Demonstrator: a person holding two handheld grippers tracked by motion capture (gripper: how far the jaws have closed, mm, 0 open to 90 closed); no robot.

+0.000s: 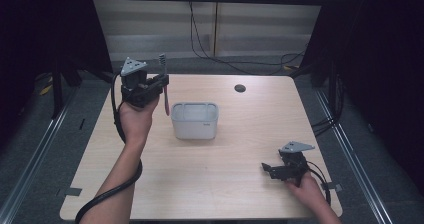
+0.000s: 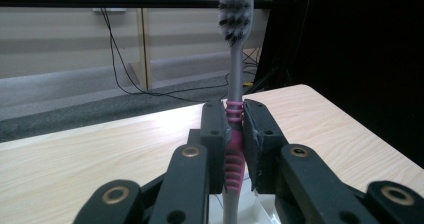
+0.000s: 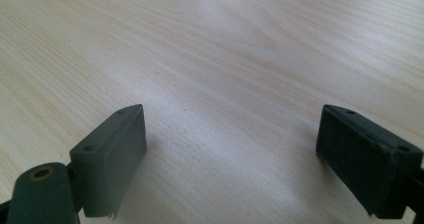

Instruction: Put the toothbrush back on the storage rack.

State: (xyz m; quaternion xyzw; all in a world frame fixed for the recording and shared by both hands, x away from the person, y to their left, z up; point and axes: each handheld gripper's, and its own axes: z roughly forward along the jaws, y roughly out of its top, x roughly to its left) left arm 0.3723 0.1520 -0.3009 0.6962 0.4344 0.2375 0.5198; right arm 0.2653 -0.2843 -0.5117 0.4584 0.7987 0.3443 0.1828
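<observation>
- Light wooden tabletop is carrying a white container in the high view; its contents cannot be told.
- Left tongs are holding a toothbrush upright, just left of it.
- Left gripper view: left tongs are clenching the toothbrush handle, bristles up.
- Right gripper view: right tongs are standing released over bare tabletop.

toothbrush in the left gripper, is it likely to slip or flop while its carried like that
Probably not. The toothbrush stands straight above the left gripper with no sag, so it looks stiff. The jaws clamp its ribbed pink grip section, which likely resists slipping. Thin and plastic-looking, it is probably light.
</observation>
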